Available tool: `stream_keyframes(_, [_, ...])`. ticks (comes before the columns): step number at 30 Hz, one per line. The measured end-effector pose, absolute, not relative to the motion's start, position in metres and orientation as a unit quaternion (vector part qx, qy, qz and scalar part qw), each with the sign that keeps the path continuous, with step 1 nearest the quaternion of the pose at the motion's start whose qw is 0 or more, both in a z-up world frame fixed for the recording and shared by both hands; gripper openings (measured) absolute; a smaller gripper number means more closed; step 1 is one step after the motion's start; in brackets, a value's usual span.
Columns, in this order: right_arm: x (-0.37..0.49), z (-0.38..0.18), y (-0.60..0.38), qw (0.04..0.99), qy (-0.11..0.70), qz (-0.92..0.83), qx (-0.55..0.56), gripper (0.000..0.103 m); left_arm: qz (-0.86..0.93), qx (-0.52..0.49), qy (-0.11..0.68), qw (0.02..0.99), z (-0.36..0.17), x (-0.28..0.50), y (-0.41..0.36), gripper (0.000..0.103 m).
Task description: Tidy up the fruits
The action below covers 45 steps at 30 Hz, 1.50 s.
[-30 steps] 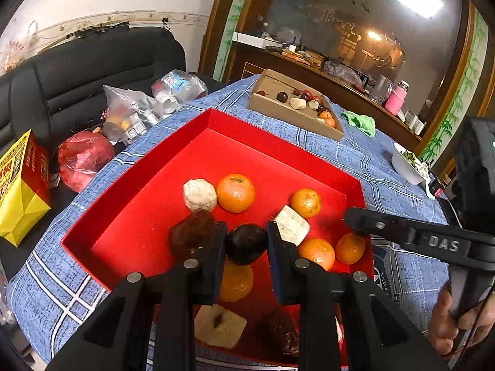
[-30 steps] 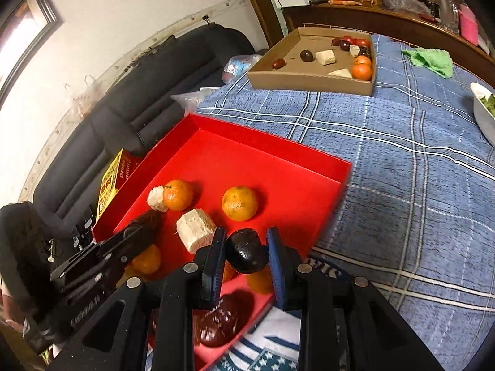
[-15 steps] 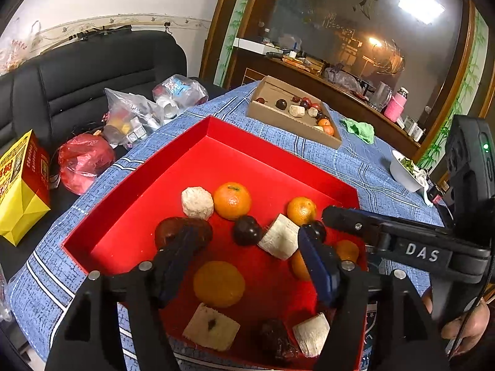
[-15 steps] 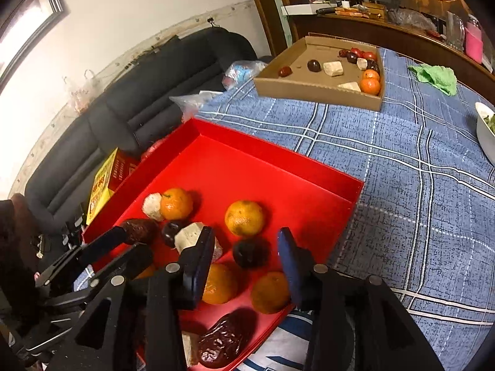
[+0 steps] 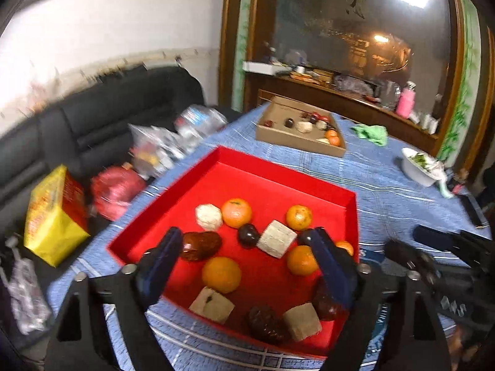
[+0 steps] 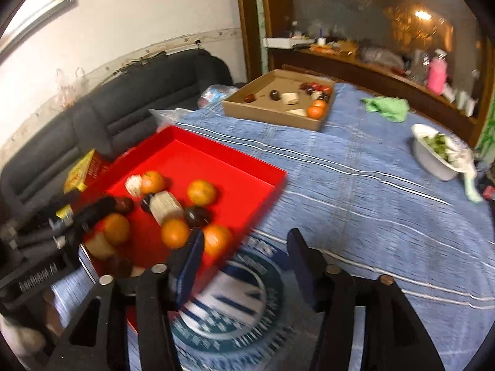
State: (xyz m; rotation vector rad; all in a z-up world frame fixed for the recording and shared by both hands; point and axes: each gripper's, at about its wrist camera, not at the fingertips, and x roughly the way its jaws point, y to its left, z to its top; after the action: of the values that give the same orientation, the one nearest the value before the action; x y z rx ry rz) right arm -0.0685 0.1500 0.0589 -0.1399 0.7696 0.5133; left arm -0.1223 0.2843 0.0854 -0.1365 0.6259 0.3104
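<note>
A red tray (image 5: 278,182) on the blue plaid table holds several oranges, pale blocks, brown dates and two dark round fruits (image 5: 248,235). My left gripper (image 5: 246,258) is open and empty, raised above the tray's near half. My right gripper (image 6: 244,258) is open and empty above the tablecloth, just right of the red tray (image 6: 216,157). One dark fruit (image 6: 197,215) lies among oranges near the tray's right edge. A cardboard tray (image 6: 278,114) with more fruit sits at the far side of the table.
A white bowl of greens (image 6: 439,154) and a green cloth (image 6: 386,108) lie at the far right. A black sofa (image 5: 92,123) with bags and a yellow box (image 5: 52,216) stands left of the table. A round blue emblem (image 6: 232,303) lies under the right gripper.
Both grippers opened and let go of a dark fruit each into the red tray, then pulled back and up. The right gripper swung right, off the tray.
</note>
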Motion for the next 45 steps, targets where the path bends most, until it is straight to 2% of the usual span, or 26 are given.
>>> stream_keyframes(3, [-0.085,0.056,0.135,0.901,0.359,0.233,-0.072,0.067,0.17,-0.037,0.306,0.936,0.089,-0.126,0.266,0.096])
stream_keyframes(21, [-0.125,0.047,0.065,0.914,0.356,0.192,-0.045,0.077,0.145,0.023,0.325,0.934,0.097,-0.133,0.189,0.096])
stream_keyframes(45, [-0.132,0.037,0.082,0.909,0.363,0.193,-0.064,0.083,0.147,0.0,0.33,0.933,0.088,-0.135,0.204,0.096])
